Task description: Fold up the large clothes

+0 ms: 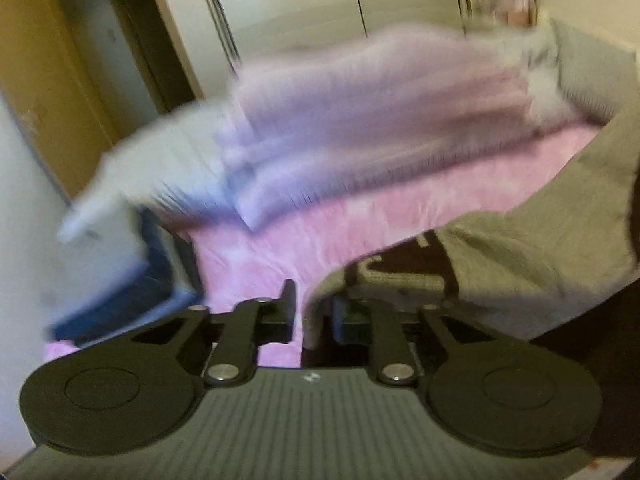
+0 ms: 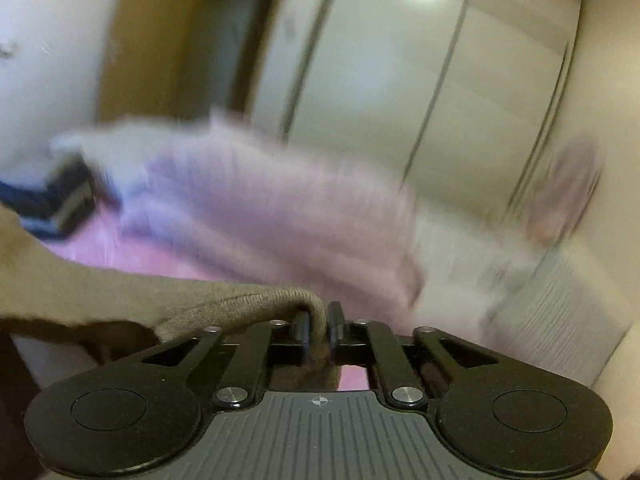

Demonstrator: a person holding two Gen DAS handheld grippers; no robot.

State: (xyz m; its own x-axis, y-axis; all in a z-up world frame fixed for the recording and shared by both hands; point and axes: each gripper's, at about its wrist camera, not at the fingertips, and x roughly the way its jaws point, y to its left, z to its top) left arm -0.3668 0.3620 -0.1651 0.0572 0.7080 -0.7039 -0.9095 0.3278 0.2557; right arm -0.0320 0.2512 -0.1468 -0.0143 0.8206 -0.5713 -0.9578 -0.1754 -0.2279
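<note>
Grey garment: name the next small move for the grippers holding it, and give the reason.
Probably close the left gripper firmly on the grey garment before carrying it further. Its edge lies between the fingers, but the pink sheet shows through the gap beside it, so that hold looks loose. In the right gripper, the ribbed hem fills the gap.

The pink blanket pile [image 1: 360, 120] on the bed [image 1: 320, 232] is smeared by blur in both views. The grey garment [image 1: 560, 220] runs off the picture's right edge and hides the left claw's [image 1: 312, 312] right finger. A pinkish thing [image 2: 568, 192] by the closet is too blurry to tell.
</note>
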